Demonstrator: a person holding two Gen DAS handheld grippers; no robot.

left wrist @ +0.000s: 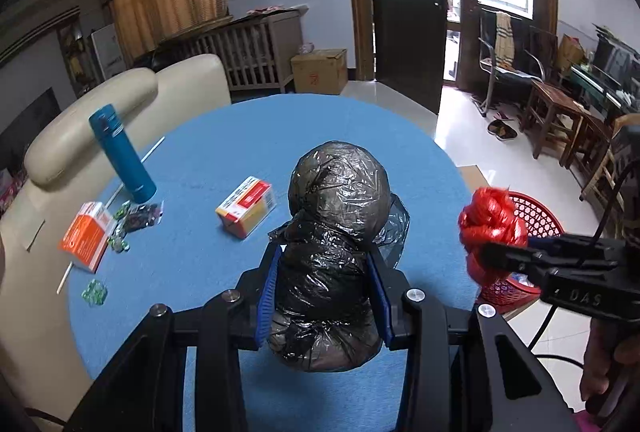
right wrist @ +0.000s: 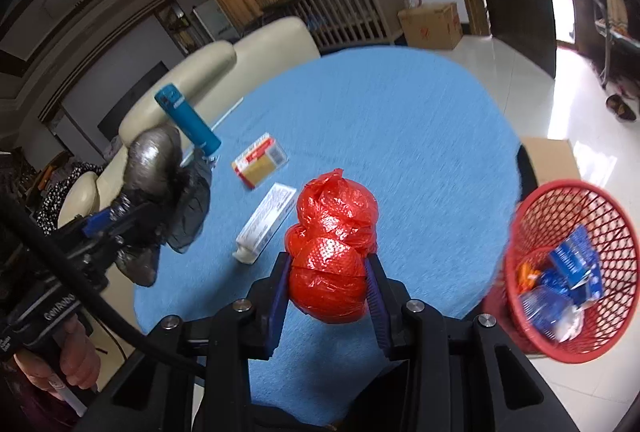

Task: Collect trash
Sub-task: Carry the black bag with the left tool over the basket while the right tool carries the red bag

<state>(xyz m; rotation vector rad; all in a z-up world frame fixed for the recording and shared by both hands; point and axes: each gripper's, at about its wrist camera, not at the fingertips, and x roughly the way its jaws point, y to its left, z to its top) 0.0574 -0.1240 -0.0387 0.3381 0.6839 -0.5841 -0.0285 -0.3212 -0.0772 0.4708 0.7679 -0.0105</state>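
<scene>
The black bag, a knotted bundle of crinkled plastic, is clamped between the blue pads of the left gripper and held clear above the blue table. The red bag, wadded the same way, sits pinched in the right gripper, also off the cloth. Both sets of jaws press in on their bundles at the waist, so each load bulges above and below the pads.

The red basket stands on the floor just off the table's right edge, with blue wrappers already inside. The step in hand looks like carrying both bags there. The right one is closer, so it should go first: bring it over the rim, well inside the mouth, then part the jaws. The plastic is slick and springy, so grip should not ease before then. The left gripper must cross the table without sweeping the boxes, the tube or the flask.

Small green bits lie near the orange box; likely wrappers, though blur leaves that unsure.
</scene>
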